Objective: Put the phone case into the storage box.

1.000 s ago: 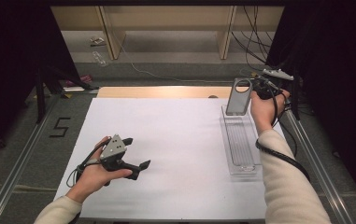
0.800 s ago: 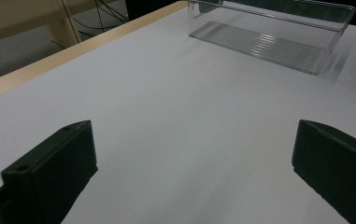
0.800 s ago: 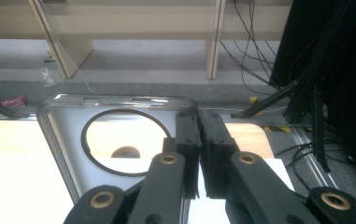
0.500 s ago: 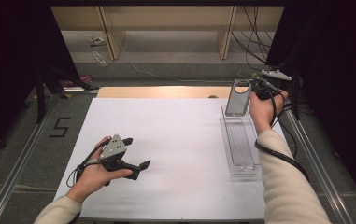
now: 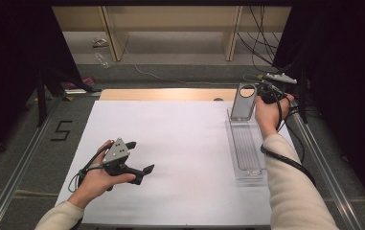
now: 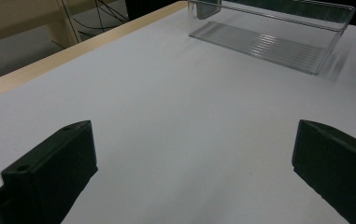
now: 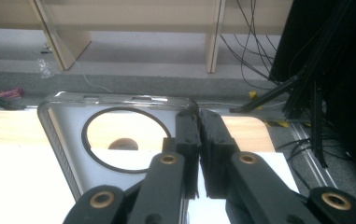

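In the high view the white bench (image 5: 180,158) takes up the middle of the frame, with a clear tray (image 5: 245,151) lying lengthwise at its right side. At the tray's far end, upper right of centre, a grey plate (image 5: 244,101) with a round hole stands upright, and the right claw (image 5: 262,98) meets its right edge there, gripped by the right hand (image 5: 268,114); from this height the jaws themselves are too small to read. At lower left the left hand (image 5: 98,175) holds the left claw (image 5: 141,157) low over bare bench, well apart from the tray, jaws spread with nothing between them. A "5" mark (image 5: 61,130) sits on the floor at the left edge. The left gripper view looks along the left claw (image 6: 192,172): its two black jaws rise at lower left and lower right, wide apart, released, with only white bench between. The tray (image 6: 278,39) shows at the upper right, its ribbed floor plain here, and a wooden edge runs across the upper left. The right gripper view gives what the high view cannot: the right claw (image 7: 199,140) at centre has its jaws clenched on the plate's (image 7: 66,126) upper right edge, beside the hole. Shelf legs and cables (image 7: 255,51) fill the top and right of the frame.
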Available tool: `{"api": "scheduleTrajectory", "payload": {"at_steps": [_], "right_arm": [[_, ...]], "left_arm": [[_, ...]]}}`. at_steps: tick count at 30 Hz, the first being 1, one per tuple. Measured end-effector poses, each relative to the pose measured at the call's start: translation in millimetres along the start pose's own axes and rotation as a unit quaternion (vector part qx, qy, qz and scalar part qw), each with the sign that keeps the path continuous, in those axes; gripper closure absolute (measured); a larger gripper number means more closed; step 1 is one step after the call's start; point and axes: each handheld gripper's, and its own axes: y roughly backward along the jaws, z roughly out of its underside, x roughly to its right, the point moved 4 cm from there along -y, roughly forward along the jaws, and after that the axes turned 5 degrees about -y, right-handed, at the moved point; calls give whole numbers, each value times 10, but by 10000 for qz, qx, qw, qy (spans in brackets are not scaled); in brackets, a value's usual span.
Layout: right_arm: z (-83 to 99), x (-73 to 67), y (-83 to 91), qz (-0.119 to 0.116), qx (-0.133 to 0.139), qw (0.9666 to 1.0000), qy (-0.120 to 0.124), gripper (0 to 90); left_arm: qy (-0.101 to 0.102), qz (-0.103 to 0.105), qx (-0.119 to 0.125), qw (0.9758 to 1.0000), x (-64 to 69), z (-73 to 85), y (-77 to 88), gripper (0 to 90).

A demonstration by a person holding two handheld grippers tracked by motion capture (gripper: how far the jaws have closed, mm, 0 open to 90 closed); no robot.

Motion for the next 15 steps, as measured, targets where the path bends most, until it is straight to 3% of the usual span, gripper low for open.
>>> {"api": "scheduleTrajectory", "payload": {"at_steps": [15], "right_arm": [[62,-13,-48,22,-103,9999,105,869]], "left_arm": [[-3,4,0,10000,3,0,-2,0]]}}
